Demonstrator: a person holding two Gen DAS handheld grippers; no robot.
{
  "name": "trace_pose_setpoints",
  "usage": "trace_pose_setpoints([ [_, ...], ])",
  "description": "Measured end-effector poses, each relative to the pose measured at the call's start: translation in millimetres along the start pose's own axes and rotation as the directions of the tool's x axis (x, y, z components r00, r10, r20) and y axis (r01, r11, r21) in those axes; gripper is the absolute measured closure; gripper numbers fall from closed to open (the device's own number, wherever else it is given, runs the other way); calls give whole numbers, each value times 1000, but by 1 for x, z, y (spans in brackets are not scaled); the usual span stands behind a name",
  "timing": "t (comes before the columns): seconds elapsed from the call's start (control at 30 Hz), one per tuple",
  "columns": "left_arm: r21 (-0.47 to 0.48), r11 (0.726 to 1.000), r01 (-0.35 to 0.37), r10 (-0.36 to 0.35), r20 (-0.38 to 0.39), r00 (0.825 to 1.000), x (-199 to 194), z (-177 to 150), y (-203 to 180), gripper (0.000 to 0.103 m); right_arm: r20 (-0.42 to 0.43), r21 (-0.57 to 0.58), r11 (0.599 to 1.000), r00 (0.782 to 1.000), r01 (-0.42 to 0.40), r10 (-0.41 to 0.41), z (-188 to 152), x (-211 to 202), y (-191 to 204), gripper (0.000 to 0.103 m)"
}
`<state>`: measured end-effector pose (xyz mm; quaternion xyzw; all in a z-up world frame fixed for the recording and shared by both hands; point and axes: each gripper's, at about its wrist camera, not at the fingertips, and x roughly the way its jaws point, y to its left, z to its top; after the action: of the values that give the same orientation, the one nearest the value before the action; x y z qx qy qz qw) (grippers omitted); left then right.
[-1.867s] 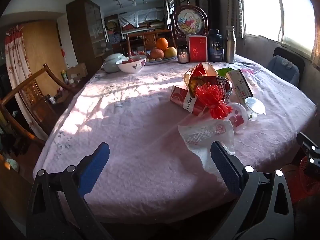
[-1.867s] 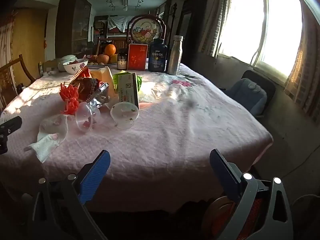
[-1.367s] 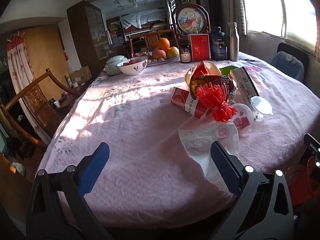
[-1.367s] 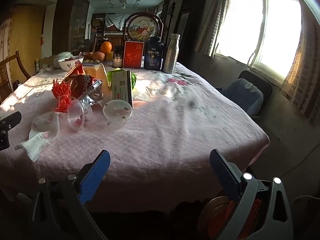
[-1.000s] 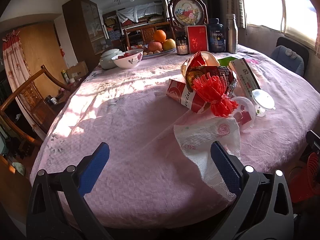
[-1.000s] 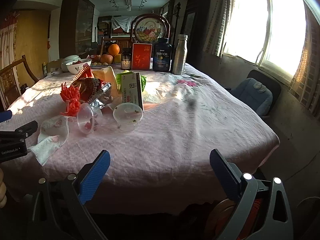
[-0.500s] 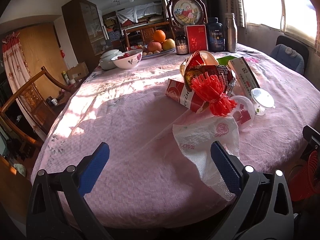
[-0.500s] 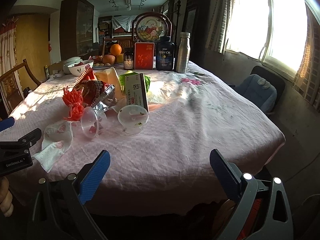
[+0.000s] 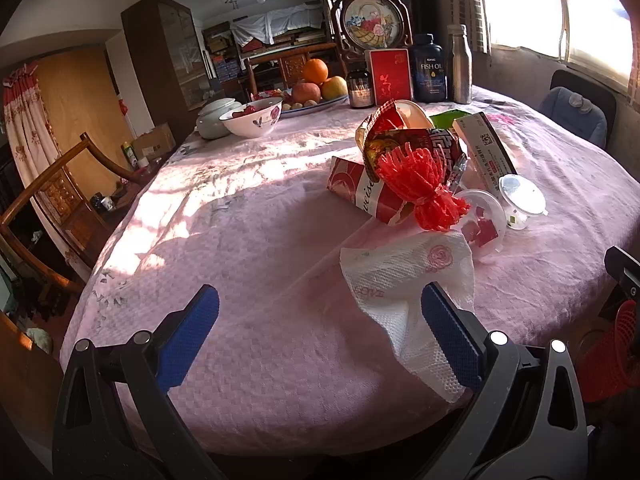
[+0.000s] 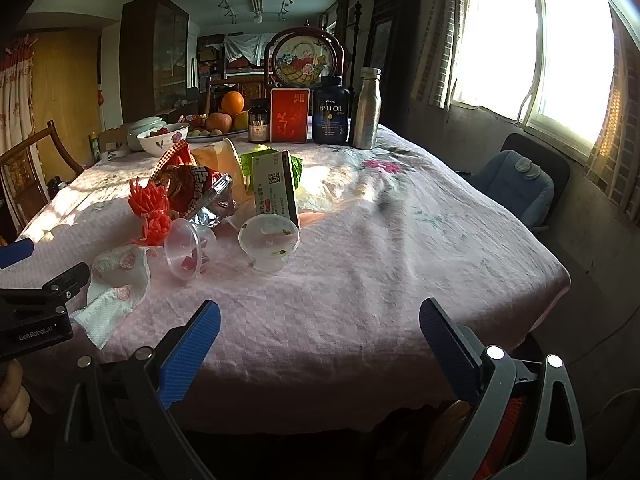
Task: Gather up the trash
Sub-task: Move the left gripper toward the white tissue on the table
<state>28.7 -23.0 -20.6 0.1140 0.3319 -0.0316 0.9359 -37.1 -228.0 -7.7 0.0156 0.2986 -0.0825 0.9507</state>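
Note:
A pile of trash lies on the pink tablecloth [image 9: 240, 248]. A crumpled white paper napkin [image 9: 408, 284] lies nearest, just ahead of my left gripper's right finger; it also shows in the right wrist view [image 10: 116, 284]. Behind it are a red mesh net [image 9: 420, 180], a snack wrapper [image 9: 440, 148], a red packet [image 9: 360, 192], two clear plastic cups [image 10: 186, 248] [image 10: 270, 242] and a white box [image 10: 276, 190]. My left gripper [image 9: 316, 328] is open and empty above the table's near edge. My right gripper [image 10: 318, 338] is open and empty, short of the cups.
At the table's far end stand a fruit plate [image 9: 316, 92], a white bowl [image 9: 252, 116], a red box [image 10: 290, 114], a fish oil bottle [image 10: 330, 110] and a steel bottle [image 10: 366, 108]. A red basket [image 9: 616, 344] sits low on the right, a wooden chair [image 9: 44, 208] on the left.
Both grippers have drifted slightly forward and up over the table edge. The right view now shows the left gripper nearer the napkin. Nothing was grasped.

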Motion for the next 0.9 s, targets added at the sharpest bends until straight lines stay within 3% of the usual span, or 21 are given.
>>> trace_pose_setpoints([
  [0.9,15,1000,17,-17,-9,1000,1,0,-7,6,3,1,1000,1000,-2,2,1,-1,1,6],
])
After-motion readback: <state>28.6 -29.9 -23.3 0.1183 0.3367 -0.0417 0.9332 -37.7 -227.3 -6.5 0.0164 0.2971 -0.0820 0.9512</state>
